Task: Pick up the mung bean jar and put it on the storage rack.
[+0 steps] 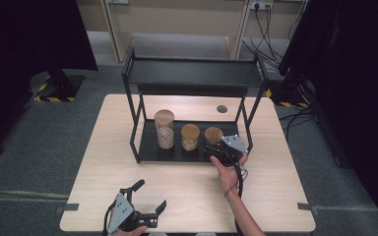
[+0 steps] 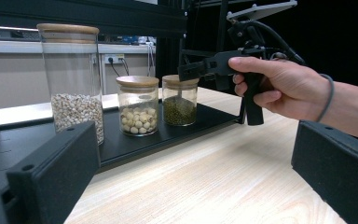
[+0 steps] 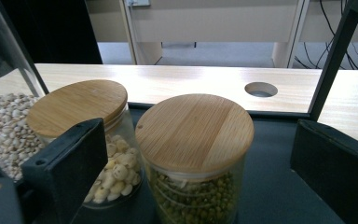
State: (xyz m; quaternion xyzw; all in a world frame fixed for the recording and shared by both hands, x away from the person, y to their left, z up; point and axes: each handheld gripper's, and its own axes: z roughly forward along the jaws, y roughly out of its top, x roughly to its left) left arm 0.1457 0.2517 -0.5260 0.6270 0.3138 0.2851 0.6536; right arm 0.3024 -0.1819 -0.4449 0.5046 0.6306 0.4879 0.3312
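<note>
The left gripper (image 1: pixel 146 200) hovered over the near edge of the wooden table (image 1: pixel 103 187), jaws spread and empty, well apart from the jars. On the black rack's lower tray (image 1: pixel 147 152) stood a tall glass jar (image 1: pixel 165 129) of pale grains, a shorter jar (image 1: pixel 190 137) of round white seeds, and the green-bean jar (image 1: pixel 212 135), each round with a bamboo lid. The right gripper (image 1: pixel 211 152) hung just before that last jar, its jaws parted either side without touching it.
</note>
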